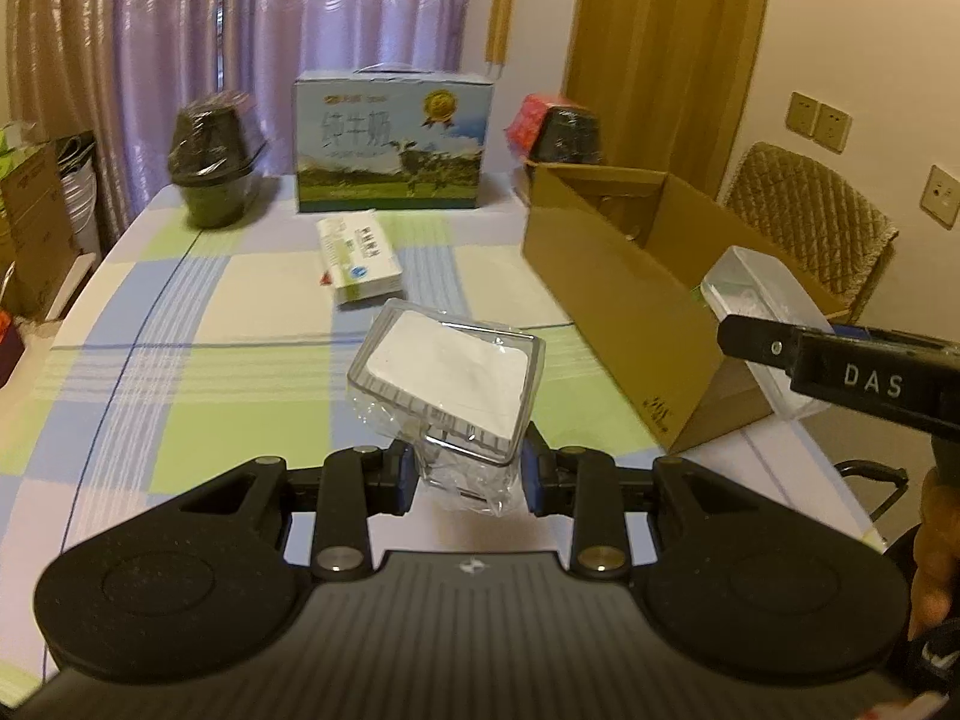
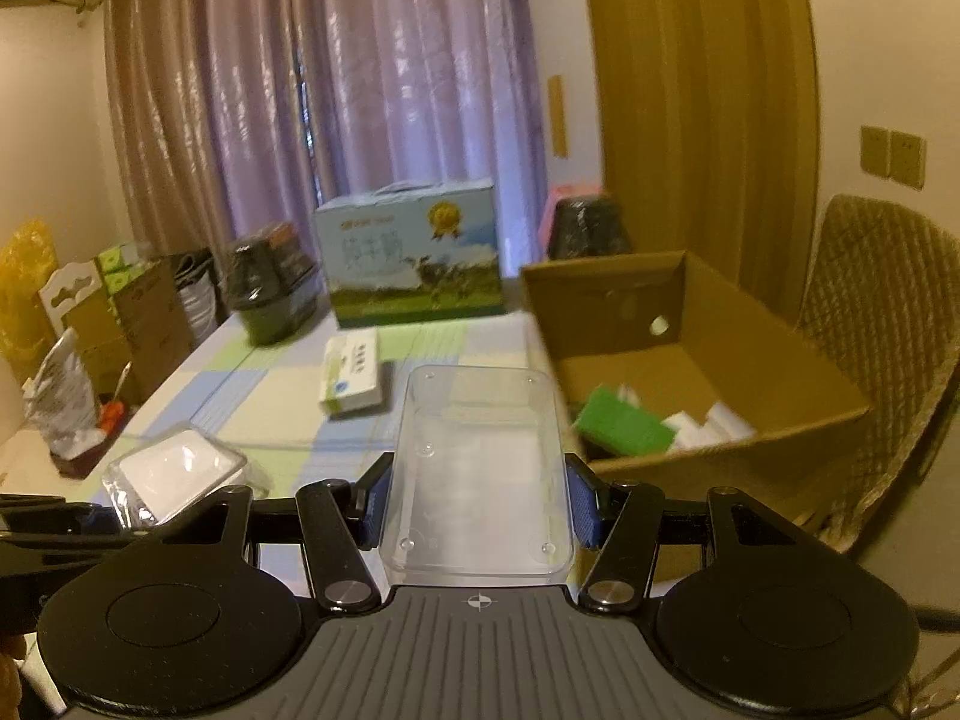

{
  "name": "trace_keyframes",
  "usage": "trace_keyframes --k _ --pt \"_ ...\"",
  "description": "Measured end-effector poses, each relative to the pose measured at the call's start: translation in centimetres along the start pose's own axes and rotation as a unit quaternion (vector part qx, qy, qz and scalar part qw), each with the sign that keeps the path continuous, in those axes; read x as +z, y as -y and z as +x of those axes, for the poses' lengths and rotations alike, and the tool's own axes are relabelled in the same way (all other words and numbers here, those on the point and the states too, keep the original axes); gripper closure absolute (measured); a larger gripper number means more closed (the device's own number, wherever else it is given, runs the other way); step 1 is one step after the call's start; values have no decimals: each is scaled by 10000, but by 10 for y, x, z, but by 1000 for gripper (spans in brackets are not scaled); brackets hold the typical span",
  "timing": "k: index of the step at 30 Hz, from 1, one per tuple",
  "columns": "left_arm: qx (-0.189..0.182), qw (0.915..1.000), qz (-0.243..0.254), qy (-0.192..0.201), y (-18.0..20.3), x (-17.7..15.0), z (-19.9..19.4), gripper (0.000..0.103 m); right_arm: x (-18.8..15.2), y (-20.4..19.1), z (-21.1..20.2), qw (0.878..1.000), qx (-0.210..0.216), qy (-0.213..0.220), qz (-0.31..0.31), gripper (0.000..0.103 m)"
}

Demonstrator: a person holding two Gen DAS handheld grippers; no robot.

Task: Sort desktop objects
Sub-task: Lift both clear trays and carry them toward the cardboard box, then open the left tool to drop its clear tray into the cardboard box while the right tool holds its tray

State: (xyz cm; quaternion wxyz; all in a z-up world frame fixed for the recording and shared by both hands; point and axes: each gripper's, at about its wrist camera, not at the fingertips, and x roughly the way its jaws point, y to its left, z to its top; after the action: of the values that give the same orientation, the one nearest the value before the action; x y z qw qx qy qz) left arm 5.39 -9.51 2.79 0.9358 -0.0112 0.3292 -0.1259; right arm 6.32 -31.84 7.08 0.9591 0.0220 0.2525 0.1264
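Observation:
My left gripper (image 1: 469, 471) is shut on a clear plastic-wrapped case with a white insert (image 1: 450, 384), held tilted above the checked tablecloth (image 1: 180, 372). The same case (image 2: 171, 471) shows at the lower left of the right wrist view. My right gripper (image 2: 477, 507) is shut on a clear rectangular plastic box (image 2: 480, 468), held just left of the open cardboard box (image 2: 708, 360). In the left wrist view that clear box (image 1: 762, 300) and the right gripper sit at the cardboard box's (image 1: 618, 288) near corner. A small white medicine box (image 1: 359, 261) lies mid-table.
A blue milk carton (image 1: 390, 141) stands at the back, with dark wrapped pots (image 1: 216, 159) on both sides. The cardboard box holds a green item (image 2: 624, 429) and white pieces. A padded chair (image 2: 882, 324) stands to the right. Clutter lines the left table side.

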Motion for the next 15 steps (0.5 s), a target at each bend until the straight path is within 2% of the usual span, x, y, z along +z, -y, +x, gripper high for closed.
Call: trace_keyframes --k 15 --pt "-594 9969 410 326 76 65 38 75 44 90 9 9983 -515 248 119 49"
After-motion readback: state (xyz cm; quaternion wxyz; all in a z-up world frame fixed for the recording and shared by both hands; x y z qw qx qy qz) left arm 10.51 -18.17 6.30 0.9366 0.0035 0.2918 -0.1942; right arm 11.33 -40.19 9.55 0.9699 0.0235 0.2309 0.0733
